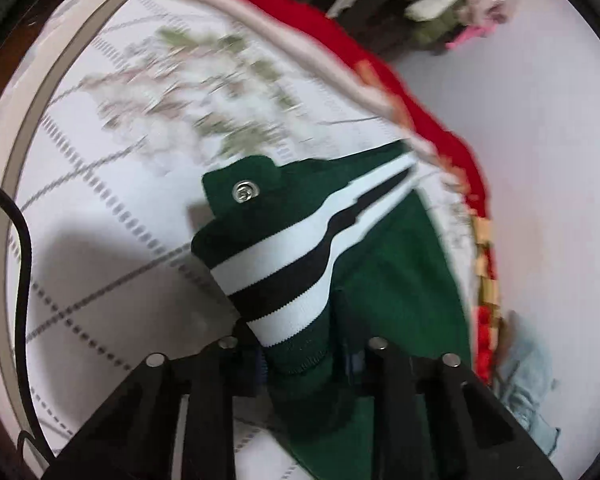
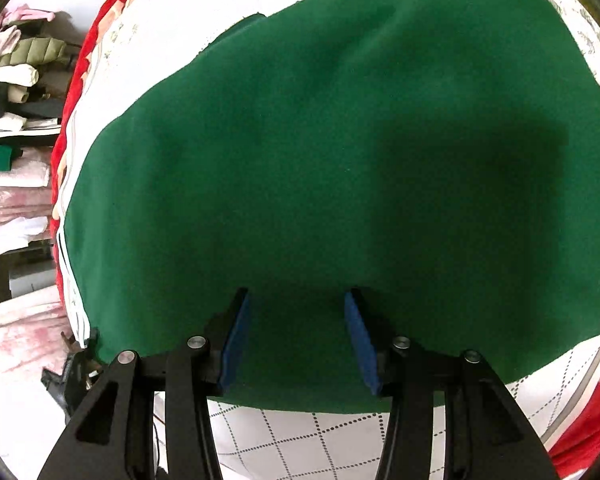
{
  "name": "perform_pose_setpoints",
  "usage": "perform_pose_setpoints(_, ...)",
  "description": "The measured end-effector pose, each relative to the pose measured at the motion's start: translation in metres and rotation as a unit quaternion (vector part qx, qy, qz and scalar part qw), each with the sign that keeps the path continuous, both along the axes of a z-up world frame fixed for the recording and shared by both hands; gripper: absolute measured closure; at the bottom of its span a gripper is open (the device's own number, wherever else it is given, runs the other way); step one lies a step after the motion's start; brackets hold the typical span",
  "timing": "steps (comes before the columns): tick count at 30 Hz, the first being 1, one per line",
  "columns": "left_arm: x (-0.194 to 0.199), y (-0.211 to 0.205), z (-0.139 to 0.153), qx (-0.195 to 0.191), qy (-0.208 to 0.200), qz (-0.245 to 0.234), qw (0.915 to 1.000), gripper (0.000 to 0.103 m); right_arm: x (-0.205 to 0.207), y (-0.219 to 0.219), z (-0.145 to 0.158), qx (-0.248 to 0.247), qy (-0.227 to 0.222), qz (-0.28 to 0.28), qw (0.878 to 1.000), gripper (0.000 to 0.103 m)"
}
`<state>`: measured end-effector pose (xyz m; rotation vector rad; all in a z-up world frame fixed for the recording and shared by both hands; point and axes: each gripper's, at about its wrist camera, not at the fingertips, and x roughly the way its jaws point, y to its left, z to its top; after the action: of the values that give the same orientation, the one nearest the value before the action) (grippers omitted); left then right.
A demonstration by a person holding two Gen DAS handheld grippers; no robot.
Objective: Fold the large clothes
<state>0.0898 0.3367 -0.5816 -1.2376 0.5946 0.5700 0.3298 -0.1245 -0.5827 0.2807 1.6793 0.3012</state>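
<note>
1. Left gripper (image 1: 300, 364): jaws closed on the striped ribbed hem (image 1: 284, 276) of the green jacket (image 1: 396, 280), whose snap button (image 1: 244, 192) lies just ahead of the fingertips.
2. Right gripper (image 2: 296, 336): jaws wide apart, blue pads (image 2: 236, 344) over the green jacket (image 2: 340, 140), gripping nothing.
3. The jacket lies spread ahead of the right gripper on a white patterned cloth (image 2: 300, 436).

No legible text or labels.

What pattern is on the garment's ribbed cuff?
White and black stripes on the green ribbed cuff, clearest in the left wrist view.
</note>
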Motion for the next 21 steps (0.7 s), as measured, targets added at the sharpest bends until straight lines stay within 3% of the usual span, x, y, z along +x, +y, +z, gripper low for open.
perform_pose_setpoints(3,-0.003,0.003,0.006,-0.01,-0.063,-0.014,0.9978,0.081,0.0,0.0,-0.003,-0.001,0.003,-0.003,1.0,0.053)
perform_pose_setpoints(6,-0.007,0.014,-0.016,-0.056,-0.097,-0.002,0.9937,0.08,-0.001,-0.003,-0.005,0.001,0.007,-0.005,1.0,0.053)
perform_pose_setpoints(9,0.004,0.024,-0.035,-0.069,-0.081,-0.007,0.9943,0.07,0.003,-0.001,-0.006,0.001,0.011,-0.002,1.0,0.053)
perform_pose_setpoints(10,0.01,0.027,-0.038,-0.066,-0.07,-0.015,0.9953,0.059,0.004,-0.001,-0.007,0.0,0.013,0.0,1.0,0.053)
perform_pose_setpoints(13,0.039,0.028,-0.031,-0.026,-0.035,-0.047,0.998,0.042,0.005,-0.002,-0.009,0.0,0.019,0.007,1.0,0.053)
perform_pose_setpoints(15,0.064,0.025,-0.022,0.007,-0.007,-0.069,0.9976,0.041,0.007,-0.003,-0.011,0.003,0.022,0.009,1.0,0.053)
perform_pose_setpoints(16,0.071,0.022,-0.02,0.022,0.003,-0.074,0.997,0.043,0.007,-0.002,-0.012,0.004,0.023,0.009,1.0,0.053)
perform_pose_setpoints(18,0.09,0.021,-0.011,0.056,0.032,-0.078,0.9948,0.076,0.009,0.0,-0.013,0.005,0.025,0.009,1.0,0.053)
perform_pose_setpoints(19,0.095,0.022,-0.008,0.059,0.032,-0.081,0.9945,0.085,0.011,0.001,-0.014,0.005,0.026,0.01,1.0,0.053)
perform_pose_setpoints(21,0.101,0.023,0.012,0.075,0.035,-0.073,0.9939,0.088,0.014,0.003,-0.014,0.009,0.031,0.01,0.999,0.051)
